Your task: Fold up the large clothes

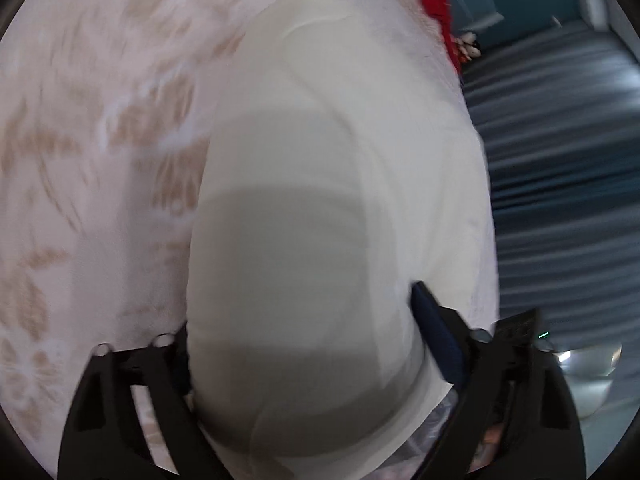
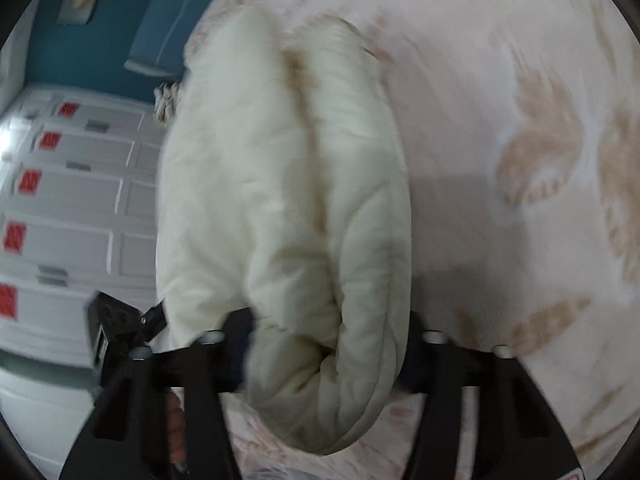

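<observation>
A large cream-white padded garment (image 1: pixel 320 200) lies on a bed with a pale floral cover (image 1: pixel 80 160). My left gripper (image 1: pixel 304 344) is shut on the garment's near end, which bulges between the fingers and hides their tips. In the right wrist view the same garment (image 2: pixel 280 220) shows as a thick folded roll with stitched seams. My right gripper (image 2: pixel 324 356) is shut on that roll, and the cloth fills the gap between the two fingers. Both views are blurred by motion.
The bed cover (image 2: pixel 520 120) fills the right of the right wrist view. White drawers with red labels (image 2: pixel 72 200) and a teal wall (image 2: pixel 100 40) stand left of the bed. A red object (image 1: pixel 438 4) lies at the bed's far edge, beside grey-blue curtains (image 1: pixel 560 160).
</observation>
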Tool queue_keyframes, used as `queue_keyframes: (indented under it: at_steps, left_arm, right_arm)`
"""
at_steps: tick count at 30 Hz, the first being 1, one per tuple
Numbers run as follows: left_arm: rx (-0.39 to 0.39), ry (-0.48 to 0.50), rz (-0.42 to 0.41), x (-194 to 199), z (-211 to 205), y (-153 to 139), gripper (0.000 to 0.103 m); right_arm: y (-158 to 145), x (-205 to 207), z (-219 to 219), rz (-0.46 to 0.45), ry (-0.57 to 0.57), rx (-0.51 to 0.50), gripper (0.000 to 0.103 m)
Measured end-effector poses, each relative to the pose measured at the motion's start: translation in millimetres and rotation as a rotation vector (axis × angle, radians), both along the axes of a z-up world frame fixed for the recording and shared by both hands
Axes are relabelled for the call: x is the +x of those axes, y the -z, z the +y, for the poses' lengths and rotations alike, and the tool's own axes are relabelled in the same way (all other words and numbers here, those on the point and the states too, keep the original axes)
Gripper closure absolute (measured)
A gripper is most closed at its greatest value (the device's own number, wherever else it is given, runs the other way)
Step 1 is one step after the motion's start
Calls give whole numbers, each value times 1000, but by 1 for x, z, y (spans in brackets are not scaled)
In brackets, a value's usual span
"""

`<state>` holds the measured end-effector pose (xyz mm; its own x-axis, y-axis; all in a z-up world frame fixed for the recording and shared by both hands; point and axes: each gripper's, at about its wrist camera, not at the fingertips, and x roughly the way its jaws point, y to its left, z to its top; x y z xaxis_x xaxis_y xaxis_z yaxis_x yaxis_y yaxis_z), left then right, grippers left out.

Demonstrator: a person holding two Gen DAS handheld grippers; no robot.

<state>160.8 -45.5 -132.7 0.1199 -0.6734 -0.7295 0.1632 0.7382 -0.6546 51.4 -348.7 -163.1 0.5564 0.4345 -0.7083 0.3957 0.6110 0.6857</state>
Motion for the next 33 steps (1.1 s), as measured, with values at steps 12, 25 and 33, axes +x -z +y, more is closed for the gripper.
queue_keyframes:
  at_steps: [12, 25, 33]
  left_arm:
    - [-157, 24, -395, -39, 25, -174, 38]
    - [-380, -42, -1033, -114, 112, -398, 37]
    - [-434, -80, -1218, -112, 154, -427, 33]
  right_arm:
    - [-209, -46, 37, -368, -39, -375, 70]
    - [-426, -107, 109, -971, -76, -661, 70]
    - [-467, -98, 138, -1195, -104, -724, 70]
